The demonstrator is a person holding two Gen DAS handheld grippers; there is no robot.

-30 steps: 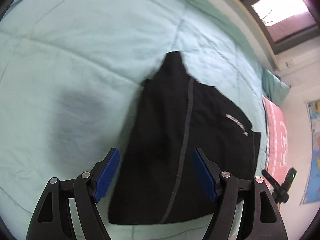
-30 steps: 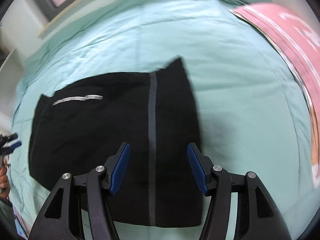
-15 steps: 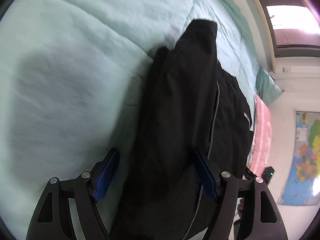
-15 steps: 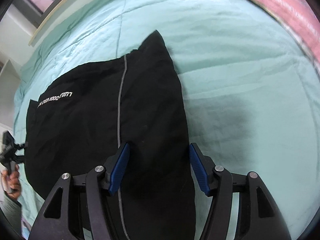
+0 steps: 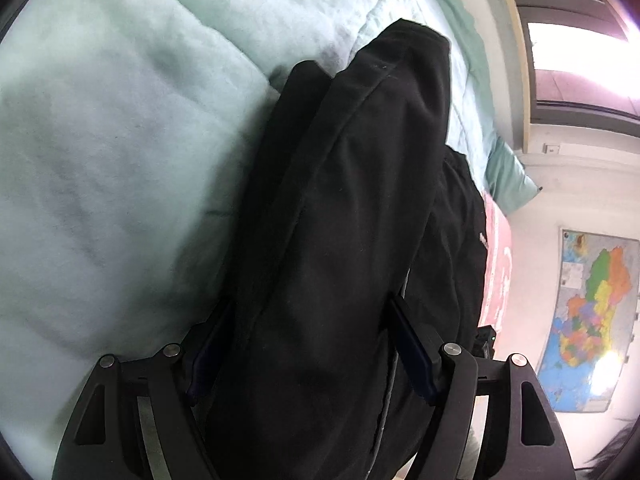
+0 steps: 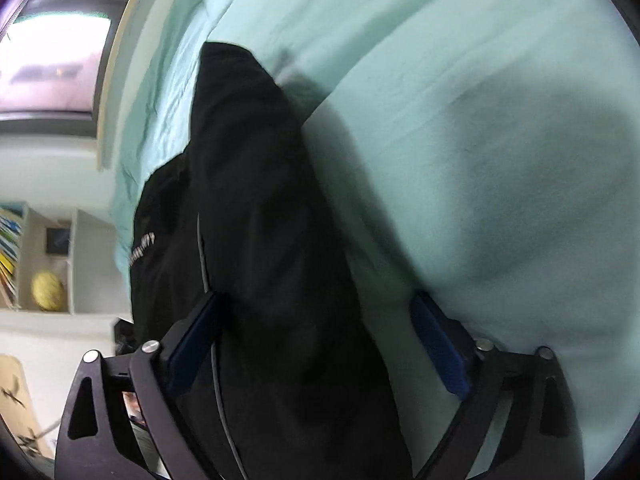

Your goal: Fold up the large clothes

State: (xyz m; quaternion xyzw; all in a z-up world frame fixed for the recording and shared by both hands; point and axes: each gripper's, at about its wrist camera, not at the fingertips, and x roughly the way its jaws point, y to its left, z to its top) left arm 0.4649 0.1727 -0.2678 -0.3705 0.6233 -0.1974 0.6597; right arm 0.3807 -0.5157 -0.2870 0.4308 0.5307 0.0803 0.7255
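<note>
While folded, black garment (image 5: 340, 240) hides quilt (image 5: 100, 160).

Daylight floods in from the window (image 5: 576, 36), blown out to glare at the frame edge; soft grey shadows pool on the mint duvet (image 6: 500, 128); the right wrist view is motion-blurred; fisheye bends and darkens both rims.

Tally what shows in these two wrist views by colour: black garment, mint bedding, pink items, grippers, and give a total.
Black garment: 1
Mint-green quilt: 1
Mint-green pillow: 1
Pink cover: 1
Grippers: 2, the left gripper and the right gripper, both astride the garment
Total: 6
</note>
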